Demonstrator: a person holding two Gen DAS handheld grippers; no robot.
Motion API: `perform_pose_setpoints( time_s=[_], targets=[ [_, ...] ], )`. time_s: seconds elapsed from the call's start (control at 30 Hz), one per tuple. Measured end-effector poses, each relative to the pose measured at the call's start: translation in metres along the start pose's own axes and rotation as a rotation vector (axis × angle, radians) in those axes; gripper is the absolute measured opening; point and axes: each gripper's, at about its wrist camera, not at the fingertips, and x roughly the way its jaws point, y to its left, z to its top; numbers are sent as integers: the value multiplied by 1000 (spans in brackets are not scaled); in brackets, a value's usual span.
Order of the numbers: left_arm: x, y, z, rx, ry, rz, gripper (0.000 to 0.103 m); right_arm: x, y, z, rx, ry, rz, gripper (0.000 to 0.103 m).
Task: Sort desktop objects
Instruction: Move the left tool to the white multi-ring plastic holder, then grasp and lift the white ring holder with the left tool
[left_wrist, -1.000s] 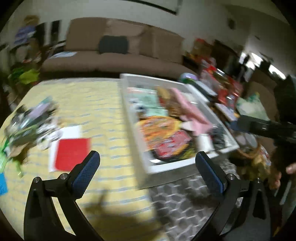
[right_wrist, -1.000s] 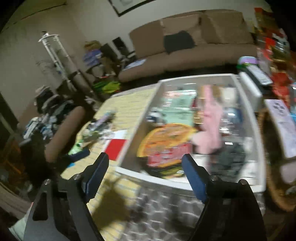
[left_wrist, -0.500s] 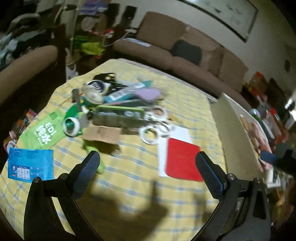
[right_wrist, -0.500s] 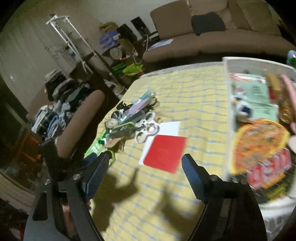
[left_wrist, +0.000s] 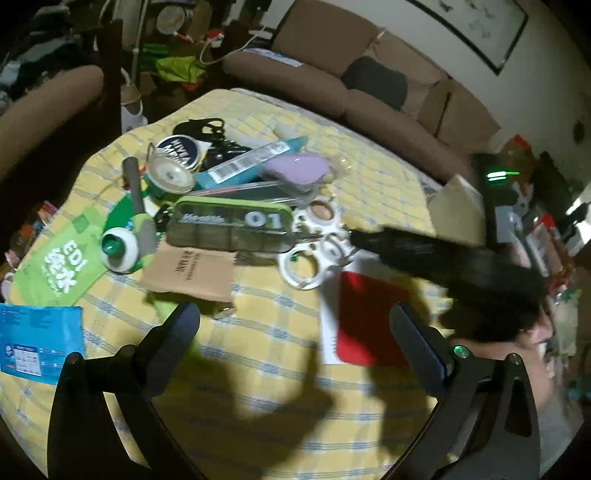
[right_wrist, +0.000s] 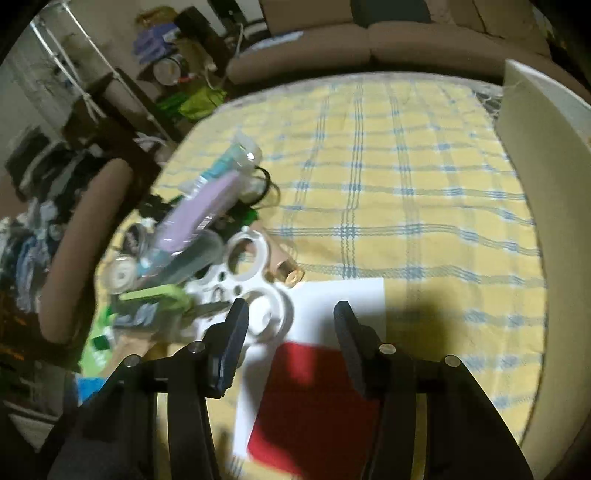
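Right hand-held gripper (right_wrist: 291, 317) closing above red-and-white card (right_wrist: 314, 391).

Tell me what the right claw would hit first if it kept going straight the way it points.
Most likely the white sheet with the red card on it: both lie between the closing, empty right claw. The white ring piece sits just left; depth is unclear.

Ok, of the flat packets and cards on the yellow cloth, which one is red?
The red card, lying on a white sheet beside the white ring holder. The other flat ones are green, blue and brown.
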Motion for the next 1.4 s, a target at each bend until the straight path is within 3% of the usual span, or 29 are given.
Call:
perform_pose_setpoints(
  time_s=[0.03,0.13,0.17,0.37,0.5,0.57,0.77,0.8,0.93,1.1,1.13,1.2,1.33,1.4],
  targets=[
    [-1,0,1,-4,0,-14,103,9,1,1,-7,17,-15,49],
    [-1,-1,4,-6,11,-36,103,22,6,2,-52,16,-49,29],
    [0,1,5,-7,18,-36,103,23,8,2,-67,17,-37,12],
    [-2,3,3,12,27,-29,103,-10,17,0,-140,-24,-29,12],
    [-8,-15,-1,107,-13,-22,103,-52,17,-9,-176,-60,-27,13],
    [-12,-26,-1,161,-38,-41,103,-74,11,-13,-172,-68,-25,14],
    [-27,-74,-10,324,-102,-191,103,-134,6,-20,-199,-111,-44,14],
    [-32,-87,-14,385,-129,-199,103,-141,7,-21,-203,-117,-51,14],
    [-44,-123,-31,566,-227,-150,103,-170,12,-20,-235,-145,-82,14],
    [-41,-153,-46,719,-330,20,102,-185,10,-25,-195,-101,-32,14],
    [-40,-155,-47,727,-344,32,98,-186,7,-27,-172,-85,-8,14],
    [-39,-157,-47,720,-342,40,77,-188,2,-30,-134,-61,33,14],
    [-40,-153,-39,671,-293,-47,51,-191,-3,-34,-89,-37,78,16],
    [-43,-151,-39,664,-294,-79,26,-194,-3,-33,-79,-38,93,20]
  ],
)
